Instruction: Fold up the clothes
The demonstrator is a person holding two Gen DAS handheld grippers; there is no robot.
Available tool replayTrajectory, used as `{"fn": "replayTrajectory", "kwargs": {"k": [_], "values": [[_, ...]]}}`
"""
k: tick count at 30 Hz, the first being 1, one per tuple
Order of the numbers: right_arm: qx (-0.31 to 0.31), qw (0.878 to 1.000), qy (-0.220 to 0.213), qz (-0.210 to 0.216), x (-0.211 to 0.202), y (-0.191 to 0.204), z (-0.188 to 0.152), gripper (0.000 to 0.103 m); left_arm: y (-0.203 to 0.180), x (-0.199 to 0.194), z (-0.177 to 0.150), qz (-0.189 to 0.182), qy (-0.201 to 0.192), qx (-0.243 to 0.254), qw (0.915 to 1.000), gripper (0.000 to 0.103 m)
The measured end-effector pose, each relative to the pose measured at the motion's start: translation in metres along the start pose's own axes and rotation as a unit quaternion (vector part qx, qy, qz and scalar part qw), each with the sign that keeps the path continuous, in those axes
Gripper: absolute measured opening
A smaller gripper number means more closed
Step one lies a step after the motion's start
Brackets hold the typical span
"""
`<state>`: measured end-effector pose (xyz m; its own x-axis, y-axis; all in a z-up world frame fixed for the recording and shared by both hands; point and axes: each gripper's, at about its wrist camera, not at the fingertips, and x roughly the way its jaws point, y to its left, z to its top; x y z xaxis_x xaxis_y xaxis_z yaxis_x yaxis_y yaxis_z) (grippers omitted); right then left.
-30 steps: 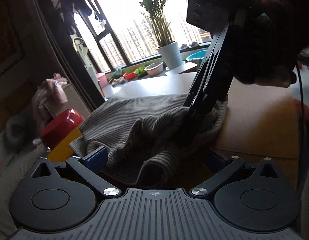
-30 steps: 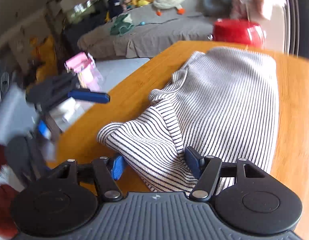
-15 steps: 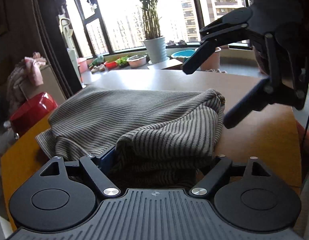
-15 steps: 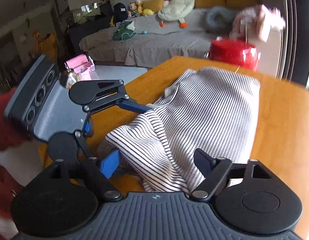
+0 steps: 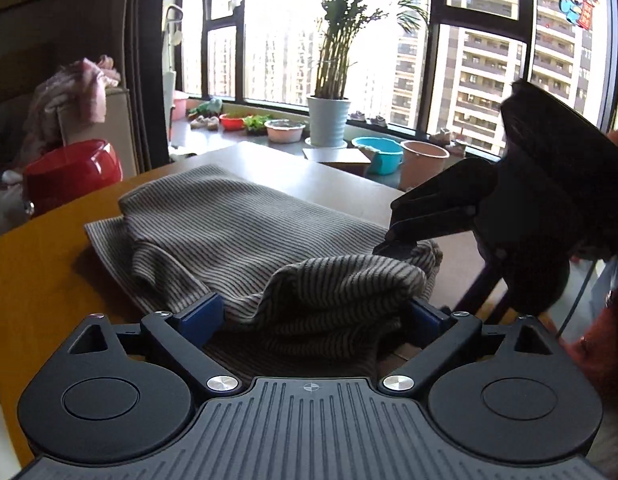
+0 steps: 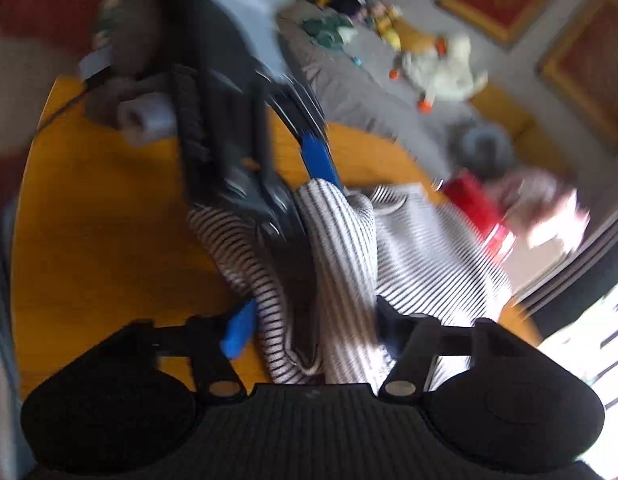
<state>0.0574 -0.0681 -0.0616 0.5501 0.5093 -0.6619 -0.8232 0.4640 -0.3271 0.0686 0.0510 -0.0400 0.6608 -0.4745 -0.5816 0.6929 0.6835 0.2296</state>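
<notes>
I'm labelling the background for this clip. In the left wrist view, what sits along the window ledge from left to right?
Red bowl → pale pink basin → white plant pot → turquoise basin → pink bucket.

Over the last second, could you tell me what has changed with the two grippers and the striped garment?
The right gripper, lifted clear half a second ago, has dropped back onto the bunched edge of the striped garment; whether it grips is unclear. The left gripper, open, has closed in around the same bunch. The garment's far part stays flat on the wooden table.
</notes>
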Motion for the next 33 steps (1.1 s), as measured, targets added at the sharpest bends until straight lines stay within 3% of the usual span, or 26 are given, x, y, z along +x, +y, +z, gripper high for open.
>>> {"fn": "replayTrajectory", "kwargs": {"k": [2, 4, 7, 12, 13, 16, 17, 18, 19, 20, 21, 22, 24, 26, 27, 29, 30, 31, 32, 33], "values": [[0.129, 0.990, 0.007, 0.055, 0.002, -0.035, -0.001, 0.051, -0.006, -0.006, 0.000, 0.016, 0.000, 0.031, 0.9994, 0.102], [0.266, 0.957, 0.007, 0.113, 0.001, -0.072, -0.007, 0.046, -0.013, -0.012, -0.001, 0.033, 0.001, 0.062, 0.9975, 0.103], [0.361, 0.918, 0.012, 0.165, 0.007, -0.102, -0.020, 0.044, -0.021, -0.013, 0.000, 0.056, 0.003, 0.115, 0.9917, 0.103], [0.368, 0.910, 0.019, 0.189, 0.006, -0.107, -0.023, 0.044, -0.022, 0.036, 0.016, 0.040, 0.005, 0.177, 0.9834, 0.101], [0.368, 0.909, 0.020, 0.192, 0.005, -0.106, -0.025, 0.044, -0.021, 0.041, 0.021, 0.024, 0.004, 0.171, 0.9849, 0.092], [0.317, 0.933, 0.019, 0.168, -0.007, -0.105, -0.021, 0.044, -0.018, 0.052, 0.030, -0.013, 0.001, 0.147, 0.9891, 0.063], [0.286, 0.947, 0.015, 0.148, -0.016, -0.100, -0.018, 0.045, -0.011, 0.054, 0.030, -0.029, -0.001, 0.109, 0.9937, 0.060], [0.250, 0.961, 0.008, 0.121, -0.027, -0.094, -0.017, 0.052, 0.001, 0.054, 0.029, -0.049, -0.002, 0.054, 0.9974, 0.056], [0.207, 0.974, -0.001, 0.090, -0.036, -0.090, -0.015, 0.068, 0.013, 0.055, 0.028, -0.068, -0.003, -0.001, 0.9977, 0.054], [0.167, 0.984, -0.010, 0.059, -0.044, -0.084, -0.016, 0.078, 0.025, 0.056, 0.027, -0.087, -0.005, -0.056, 0.9946, 0.054], [0.128, 0.991, -0.016, 0.029, -0.052, -0.076, -0.019, 0.089, 0.037, 0.057, 0.026, -0.106, -0.006, -0.111, 0.9881, 0.053], [0.089, 0.996, -0.023, -0.001, -0.061, -0.069, -0.022, 0.091, 0.049, 0.058, 0.025, -0.125, -0.008, -0.165, 0.9783, 0.053], [0.027, 0.998, -0.036, -0.053, -0.071, -0.055, -0.029, 0.091, 0.074, 0.061, 0.020, -0.163, -0.012, -0.269, 0.9493, 0.053], [-0.010, 0.995, -0.050, -0.091, -0.066, -0.043, -0.035, 0.090, 0.090, 0.066, 0.012, -0.191, -0.019, -0.335, 0.9224, 0.053], [-0.036, 0.991, -0.056, -0.113, -0.058, -0.036, -0.037, 0.090, 0.095, 0.062, 0.010, -0.191, -0.024, -0.349, 0.9172, 0.053], [-0.076, 0.985, -0.063, -0.138, -0.039, -0.027, -0.035, 0.088, 0.101, 0.047, 0.009, -0.177, -0.038, -0.357, 0.9163, 0.053], [-0.083, 0.985, -0.064, -0.138, -0.031, -0.025, -0.031, 0.076, 0.104, 0.039, 0.008, -0.169, -0.044, -0.362, 0.9157, 0.053], [-0.077, 0.987, -0.061, -0.130, -0.024, -0.026, -0.026, 0.057, 0.107, 0.031, 0.007, -0.162, -0.051, -0.366, 0.9150, 0.057], [-0.059, 0.990, -0.055, -0.114, -0.021, -0.031, -0.021, 0.052, 0.110, 0.023, 0.007, -0.155, -0.058, -0.370, 0.9142, 0.060], [-0.040, 0.993, -0.050, -0.096, -0.020, -0.035, -0.016, 0.040, 0.113, 0.016, 0.006, -0.148, -0.065, -0.374, 0.9133, 0.071]]}}
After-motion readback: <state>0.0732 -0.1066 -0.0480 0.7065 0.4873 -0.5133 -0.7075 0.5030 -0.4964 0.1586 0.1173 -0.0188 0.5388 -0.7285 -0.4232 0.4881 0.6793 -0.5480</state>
